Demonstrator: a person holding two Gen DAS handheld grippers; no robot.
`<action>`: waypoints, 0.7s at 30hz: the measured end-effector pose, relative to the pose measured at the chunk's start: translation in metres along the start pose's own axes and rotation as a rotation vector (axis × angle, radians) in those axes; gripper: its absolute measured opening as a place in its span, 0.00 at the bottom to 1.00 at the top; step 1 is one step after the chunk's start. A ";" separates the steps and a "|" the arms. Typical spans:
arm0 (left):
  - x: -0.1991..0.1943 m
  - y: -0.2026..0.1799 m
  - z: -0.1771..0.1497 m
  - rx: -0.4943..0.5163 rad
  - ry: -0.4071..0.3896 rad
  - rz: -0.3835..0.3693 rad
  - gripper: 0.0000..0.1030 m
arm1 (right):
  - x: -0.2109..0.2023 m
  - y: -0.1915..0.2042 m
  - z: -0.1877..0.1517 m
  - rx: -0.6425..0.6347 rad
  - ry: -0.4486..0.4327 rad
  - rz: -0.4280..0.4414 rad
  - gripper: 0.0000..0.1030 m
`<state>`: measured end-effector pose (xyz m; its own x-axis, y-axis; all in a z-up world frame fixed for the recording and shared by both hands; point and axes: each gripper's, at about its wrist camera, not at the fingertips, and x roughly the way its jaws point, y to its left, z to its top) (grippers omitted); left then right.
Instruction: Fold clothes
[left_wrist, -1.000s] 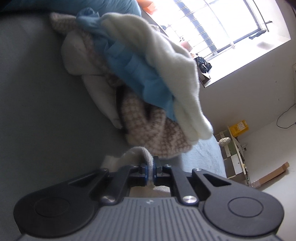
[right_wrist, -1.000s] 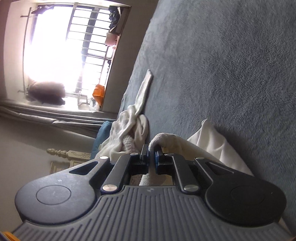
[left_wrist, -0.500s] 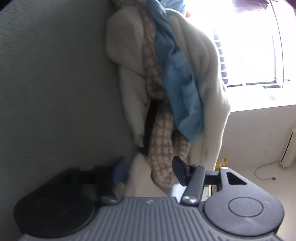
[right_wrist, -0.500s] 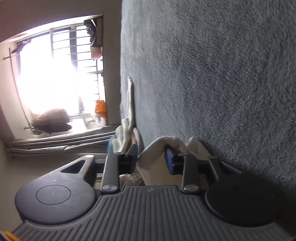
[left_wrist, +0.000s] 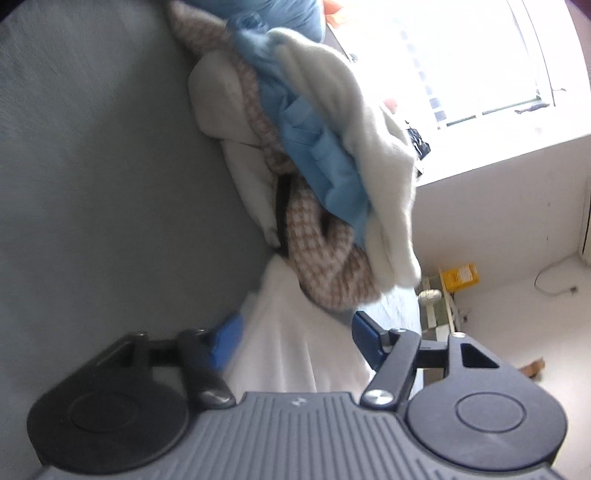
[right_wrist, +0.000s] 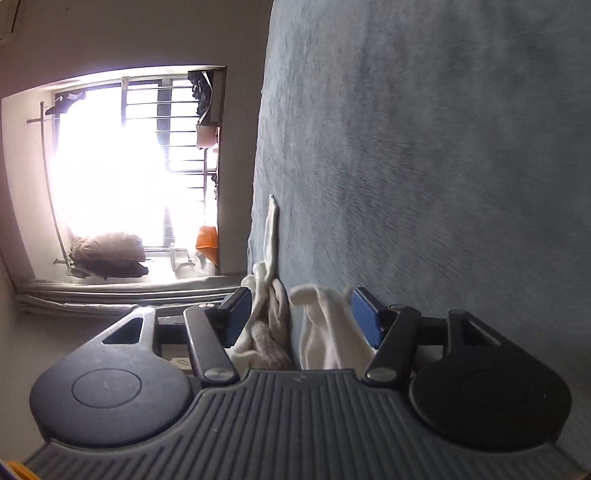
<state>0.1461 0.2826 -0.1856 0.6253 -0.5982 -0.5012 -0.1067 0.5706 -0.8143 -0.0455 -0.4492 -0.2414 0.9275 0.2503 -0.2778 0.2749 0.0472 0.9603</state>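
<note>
The left tongs (left_wrist: 295, 338) stand open, their jaws having just been opening, with a white cloth (left_wrist: 295, 354) lying loose between the blue pads (left_wrist: 364, 334) on the grey bed (left_wrist: 110, 184). Just beyond the cloth sits a pile of clothes (left_wrist: 314, 155): a cream garment, a checked one and a blue one heaped together. The right tongs (right_wrist: 301, 315) are open too, jaws just widened, and a fold of the same white cloth (right_wrist: 325, 332) sits between them, untouched by either pad. A bright barred window (right_wrist: 122, 166) lies beyond the pile.
</note>
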 end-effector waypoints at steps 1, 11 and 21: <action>-0.010 -0.002 -0.006 0.008 0.003 0.009 0.66 | -0.014 -0.003 -0.005 0.001 -0.006 -0.001 0.61; -0.088 -0.002 -0.079 0.059 0.042 0.075 0.72 | -0.098 -0.032 -0.063 -0.020 0.051 -0.116 0.65; -0.085 0.030 -0.157 -0.033 0.110 0.017 0.73 | -0.070 -0.056 -0.120 -0.011 0.161 -0.199 0.65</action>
<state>-0.0312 0.2624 -0.2139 0.5351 -0.6476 -0.5424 -0.1432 0.5632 -0.8138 -0.1562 -0.3534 -0.2728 0.8027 0.3855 -0.4549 0.4446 0.1215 0.8874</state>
